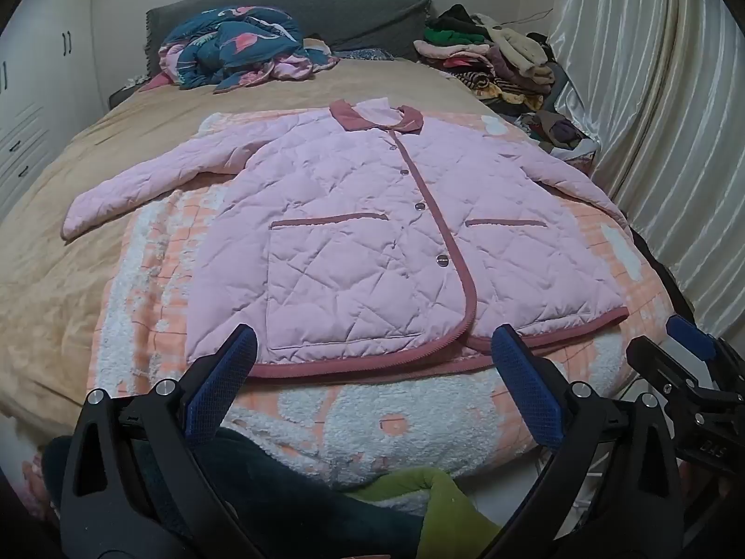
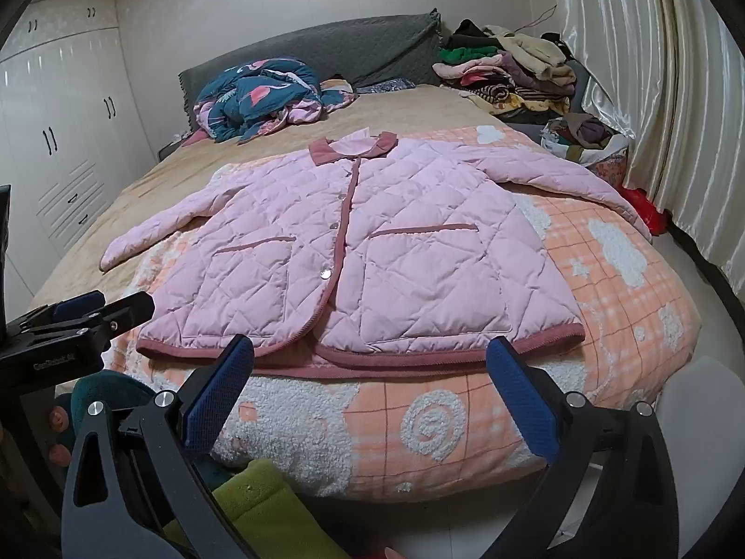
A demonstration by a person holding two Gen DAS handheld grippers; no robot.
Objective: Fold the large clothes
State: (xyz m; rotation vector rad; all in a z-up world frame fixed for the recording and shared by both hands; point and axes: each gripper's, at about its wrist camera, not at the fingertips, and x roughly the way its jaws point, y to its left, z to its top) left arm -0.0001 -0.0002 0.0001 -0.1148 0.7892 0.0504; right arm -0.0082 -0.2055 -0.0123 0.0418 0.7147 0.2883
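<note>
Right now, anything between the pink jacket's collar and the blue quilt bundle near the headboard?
No. Only bare tan bedsheet lies between the pink jacket collar and the blue quilt bundle; the right wrist view shows it clearly.

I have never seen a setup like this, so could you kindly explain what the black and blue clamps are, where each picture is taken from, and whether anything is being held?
There is no robot: a person holds a two-finger gripper in each hand, and each carries a wide-angle camera looking along its fingers. One picture comes from the left gripper, the other from the right gripper. Both stand open and hold nothing. On the bed, over a peach fleece blanket, a pink quilted jacket lies flat, buttoned, sleeves spread. Piles of clothes sit by the headboard.
</note>
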